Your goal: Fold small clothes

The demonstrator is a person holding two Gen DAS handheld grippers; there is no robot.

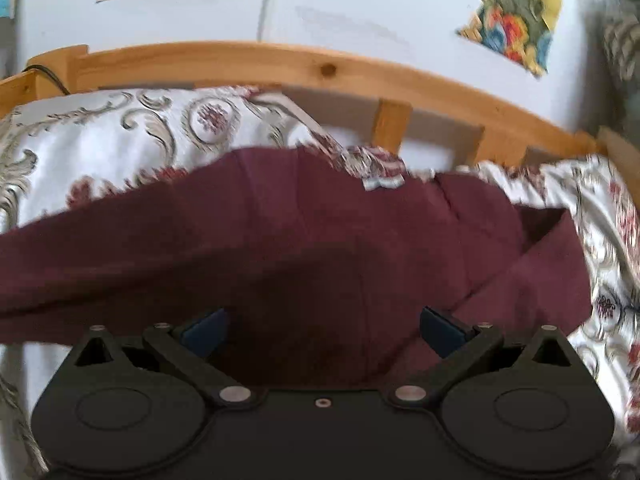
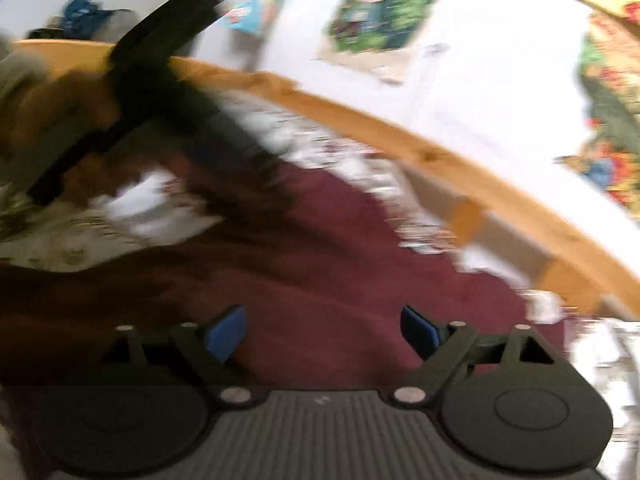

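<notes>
A dark maroon garment (image 1: 304,248) lies spread on a bed with a white patterned cover (image 1: 104,140). My left gripper (image 1: 323,330) is open, its blue pads (image 1: 208,332) wide apart just above the garment's near part. In the right wrist view the same maroon garment (image 2: 340,264) fills the middle, blurred by motion. My right gripper (image 2: 322,330) is open over it, holding nothing. The left gripper and the hand holding it (image 2: 132,92) show as a dark blur at the upper left of the right wrist view.
A wooden bed rail (image 1: 280,60) curves behind the garment, against a white wall (image 1: 360,8) with colourful pictures (image 1: 516,12). The rail also shows in the right wrist view (image 2: 400,136). A black cable (image 1: 48,76) hangs at the rail's left end.
</notes>
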